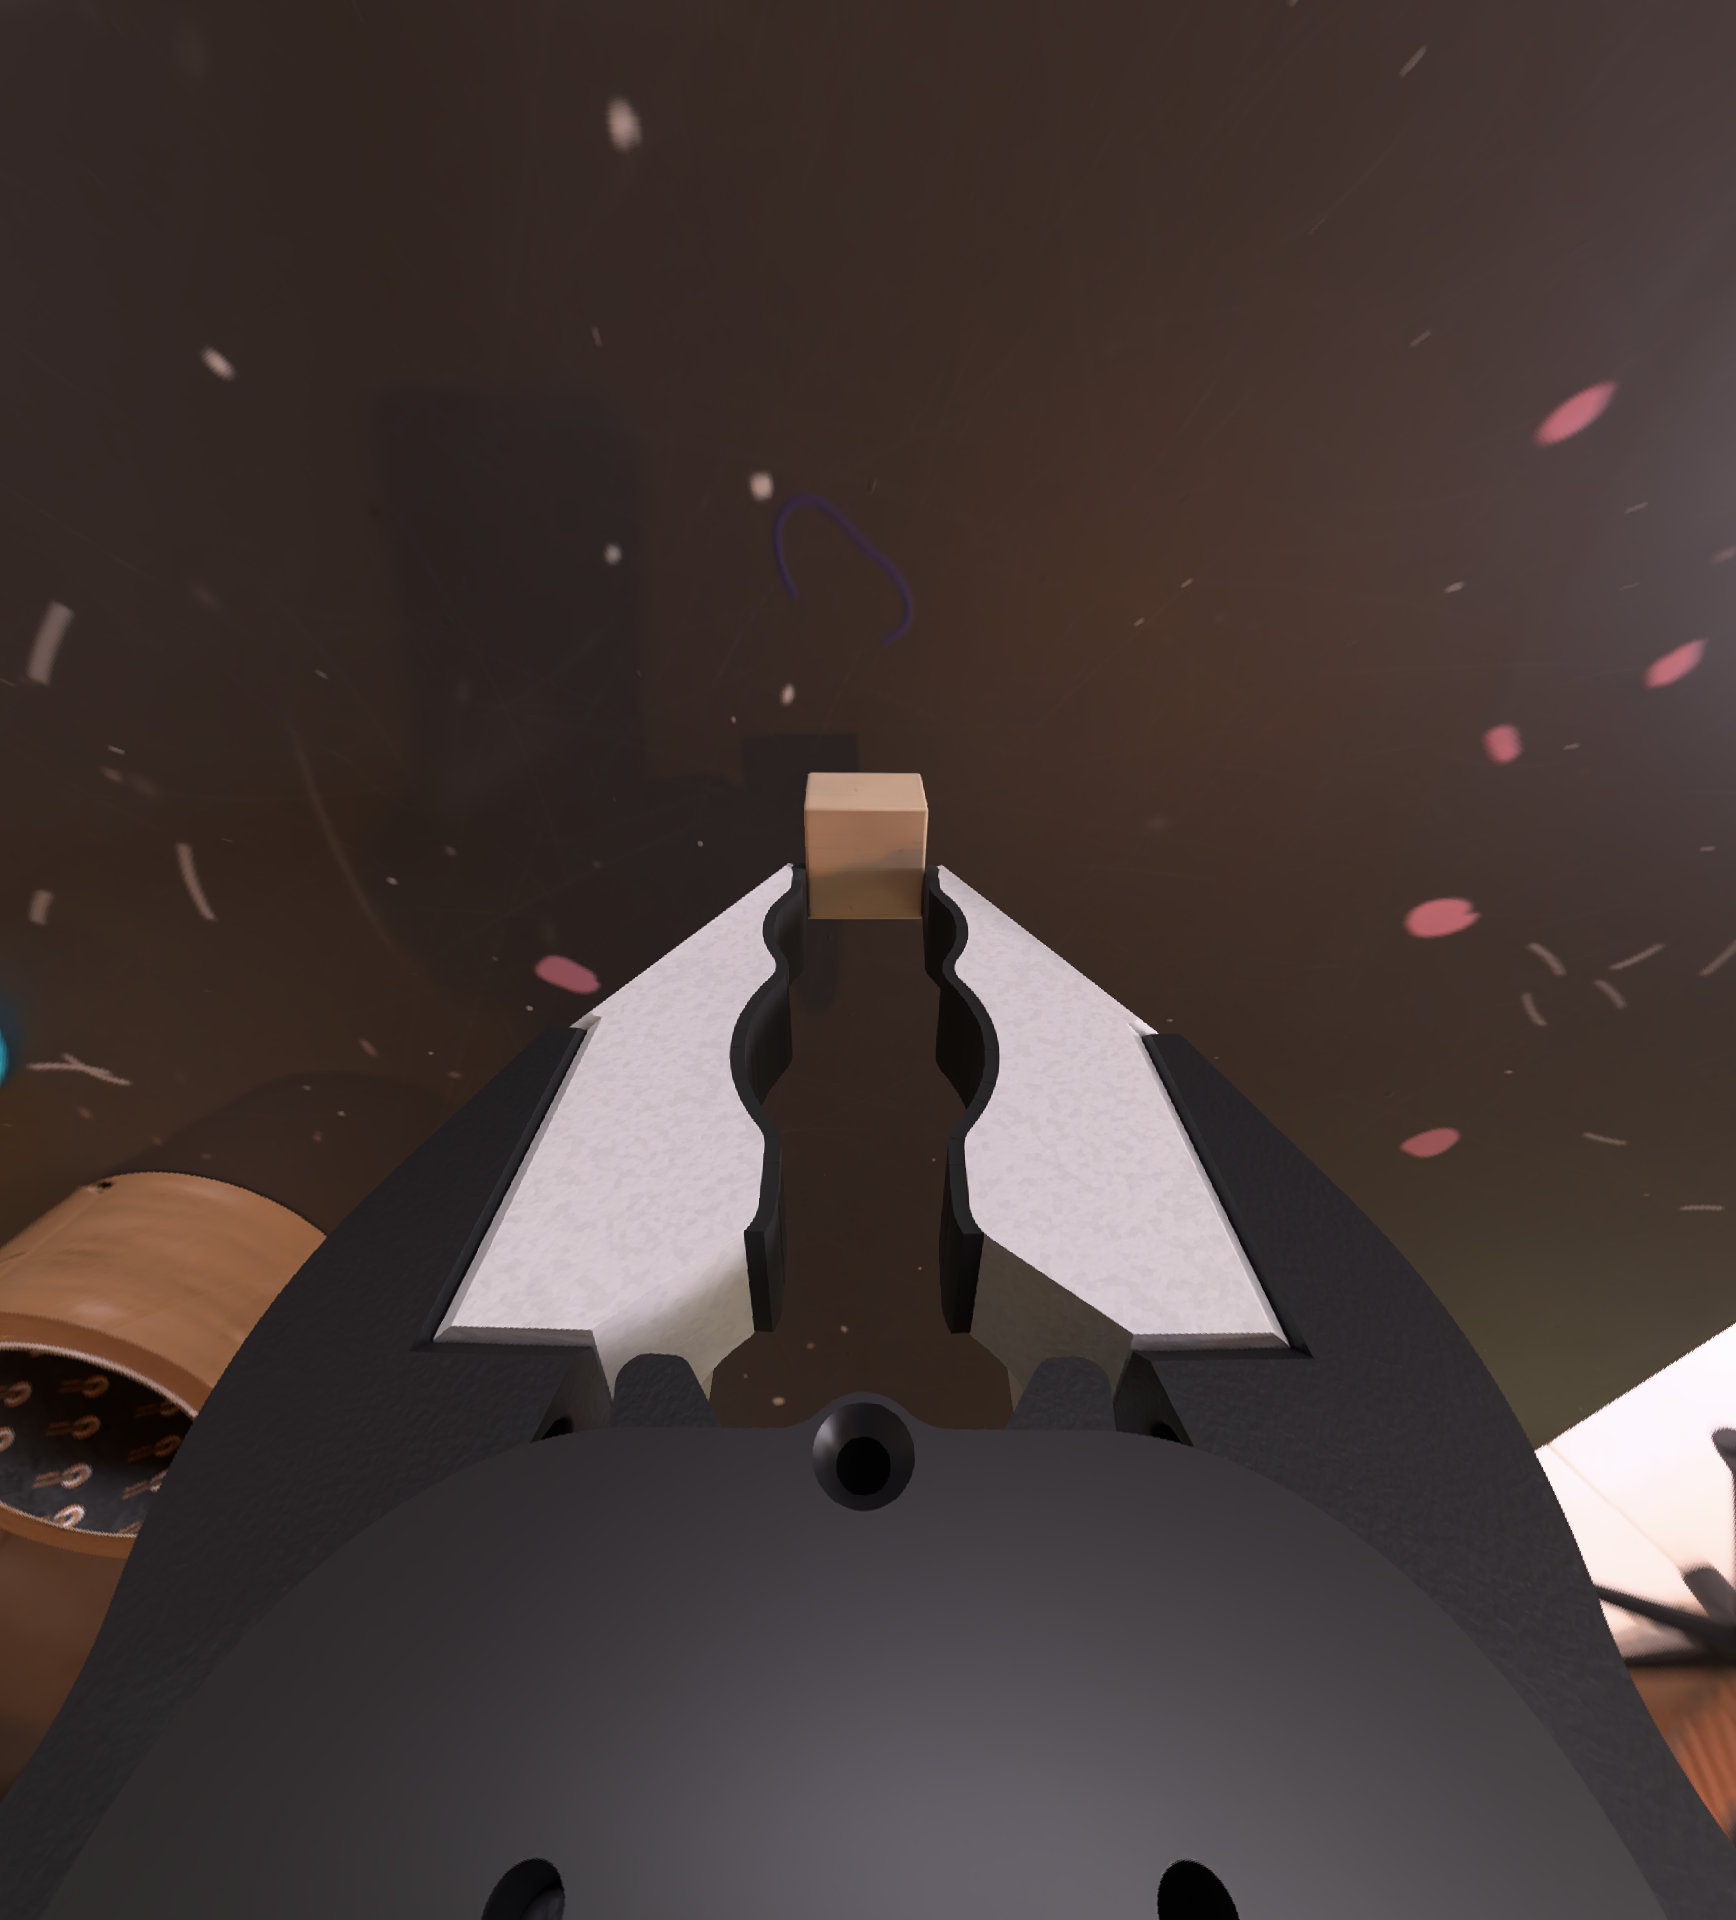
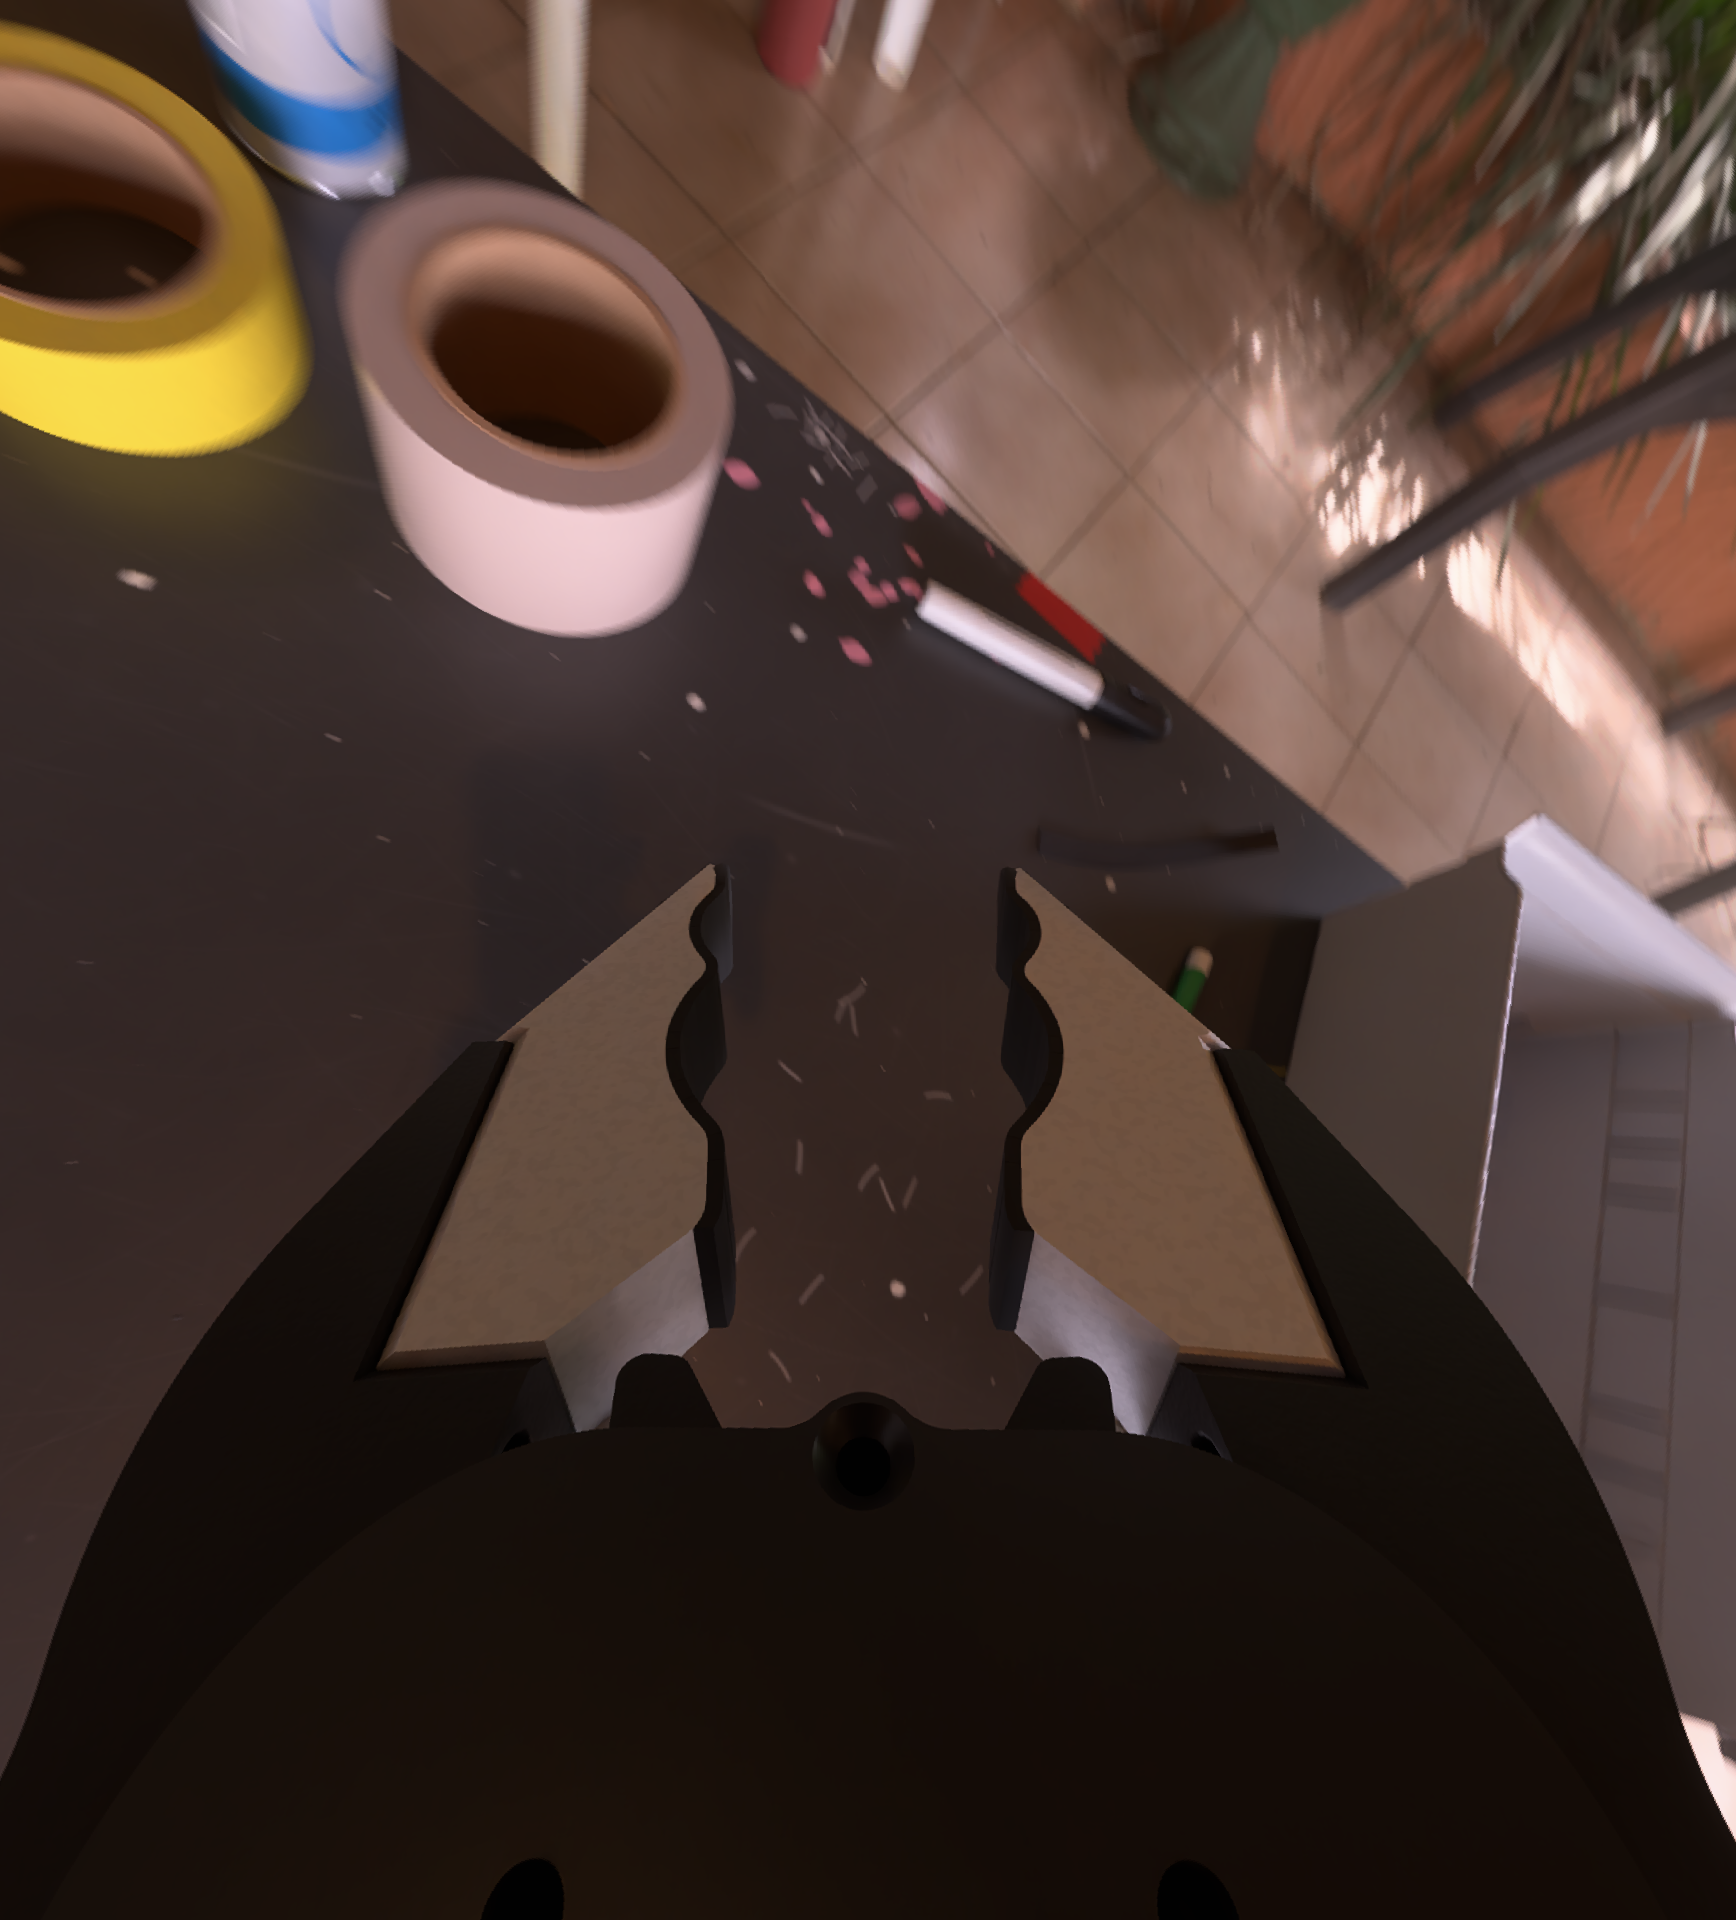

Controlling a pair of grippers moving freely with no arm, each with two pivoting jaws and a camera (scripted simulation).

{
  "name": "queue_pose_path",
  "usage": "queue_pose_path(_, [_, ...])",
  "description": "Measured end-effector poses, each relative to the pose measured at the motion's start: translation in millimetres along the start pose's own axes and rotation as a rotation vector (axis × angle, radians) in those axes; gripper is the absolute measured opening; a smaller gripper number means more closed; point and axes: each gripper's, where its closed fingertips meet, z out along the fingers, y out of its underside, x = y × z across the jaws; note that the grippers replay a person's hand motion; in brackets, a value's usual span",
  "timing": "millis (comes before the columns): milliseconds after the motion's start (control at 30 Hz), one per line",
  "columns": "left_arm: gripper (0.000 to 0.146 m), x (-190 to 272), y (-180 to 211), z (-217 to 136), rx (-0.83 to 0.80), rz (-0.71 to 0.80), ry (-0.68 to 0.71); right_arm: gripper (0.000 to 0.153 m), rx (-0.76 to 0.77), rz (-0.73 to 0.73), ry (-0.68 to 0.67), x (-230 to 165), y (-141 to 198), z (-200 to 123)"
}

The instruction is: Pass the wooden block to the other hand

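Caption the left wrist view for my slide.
Left gripper pinching the wooden block at its fingertips above the dark table.

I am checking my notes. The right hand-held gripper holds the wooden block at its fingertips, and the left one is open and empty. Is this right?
Not quite: the sides are swapped. In the left wrist view the left hand-held gripper holds the block at its fingertips. In the right wrist view the right hand-held gripper is open and empty.

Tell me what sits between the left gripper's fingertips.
The wooden block sits between the left gripper's fingertips, pinched at its lower part, the rest poking out beyond them. The left wrist view shows this.
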Motion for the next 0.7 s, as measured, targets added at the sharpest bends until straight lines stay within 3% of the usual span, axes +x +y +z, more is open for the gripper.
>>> queue_pose_path(167, [0.022,15.0,-17.7,-49.3,0.197,0.059,-0.047,0.058,0.193,-0.088,-0.127,-47.0,-46.3,-33.0])
queue_pose_path(367, [0.022,67.1,-45.0,-91.5,0.361,0.211,-0.036,0.057,0.412,-0.27,-0.328,-138.6,-94.5,-66.7])
queue_pose_path(533, [0.022,125.0,-73.7,-110.1,0.47,0.366,0.013,0.058,0.475,-0.313,-0.644,-226.1,-107.1,-79.5])
queue_pose_path(700, [0.022,171.9,-99.7,-124.1,0.594,0.536,-0.025,0.058,0.483,-0.171,-1.005,-286.0,-109.6,-86.2])
